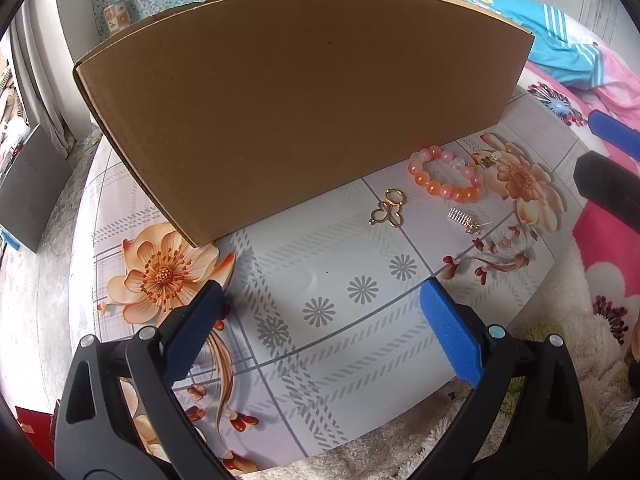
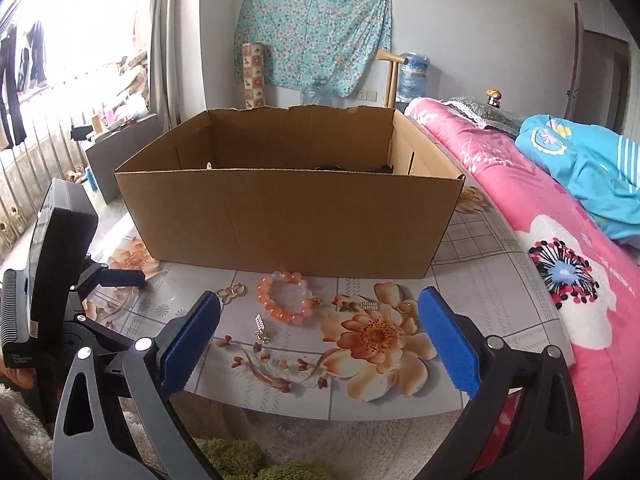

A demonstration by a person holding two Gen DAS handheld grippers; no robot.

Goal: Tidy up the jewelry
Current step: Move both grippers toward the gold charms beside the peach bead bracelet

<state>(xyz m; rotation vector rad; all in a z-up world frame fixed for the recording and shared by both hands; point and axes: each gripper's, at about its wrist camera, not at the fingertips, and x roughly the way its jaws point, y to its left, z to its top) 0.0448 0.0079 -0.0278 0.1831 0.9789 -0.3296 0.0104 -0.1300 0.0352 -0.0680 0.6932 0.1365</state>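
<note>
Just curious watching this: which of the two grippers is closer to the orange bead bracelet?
Right, probably. The bead bracelet lies just ahead of the open right gripper, slightly left of centre. From the left gripper, also open, it sits farther off, up to the right.

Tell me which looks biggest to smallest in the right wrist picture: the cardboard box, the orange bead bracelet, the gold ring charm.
1. cardboard box, by far the largest
2. orange bead bracelet
3. gold ring charm, the smallest; it lies beside the bracelet, so nearness hardly matters.

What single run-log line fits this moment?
left gripper: open, empty | right gripper: open, empty | bracelet: on table, before box
</note>
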